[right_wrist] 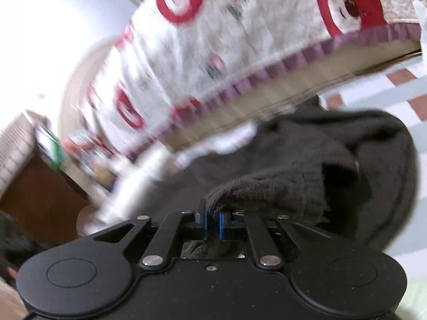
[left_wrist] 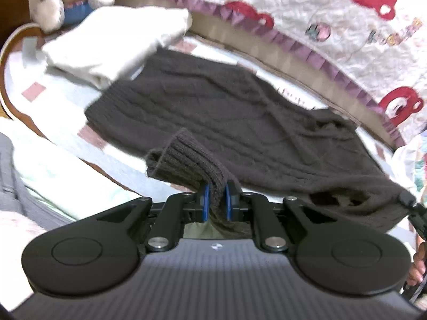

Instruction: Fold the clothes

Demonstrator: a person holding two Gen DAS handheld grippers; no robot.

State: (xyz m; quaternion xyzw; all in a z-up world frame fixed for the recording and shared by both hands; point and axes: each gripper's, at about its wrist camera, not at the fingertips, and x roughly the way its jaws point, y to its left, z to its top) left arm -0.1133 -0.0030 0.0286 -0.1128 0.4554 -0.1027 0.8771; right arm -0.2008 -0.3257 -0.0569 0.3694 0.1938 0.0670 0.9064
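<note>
- Covering the far side of both views, a white quilt (left_wrist: pixel 307 13) with red bear faces and a purple ruffled trim hangs over the bed edge; small print among the bears is too blurred to read.
- Beneath it lies a pale patchwork bedsheet (left_wrist: pixel 40 90) with pink squares, the surface the folding happens on.
- Spread across that sheet is the task's garment, a dark brown cable-knit sweater (left_wrist: pixel 213 106), lying mostly flat, its near edge lifted off the sheet.
- At its far left corner a white folded garment (left_wrist: pixel 112 42) overlaps it slightly; a plush toy (left_wrist: pixel 66 2) sits beyond.
- Clamped on the ribbed cuff of a sleeve, the left gripper (left_wrist: pixel 216 200) has its blue pads pressed tight into the knit.
- Likewise the right gripper (right_wrist: pixel 212 221) is clenched on a bunched ribbed edge of the same sweater, the fabric passing between its pads.
- Judging from both grips, the step in hand is carrying sleeve and edge over the body: raise both ends evenly, keep the knit lightly taut so it does not sag or twist, and lay it down squarely.
- The heavy knit may slip or drag the body along.
- No brand or label is legible; the small emblem on the left gripper housing cannot be made out.
</note>
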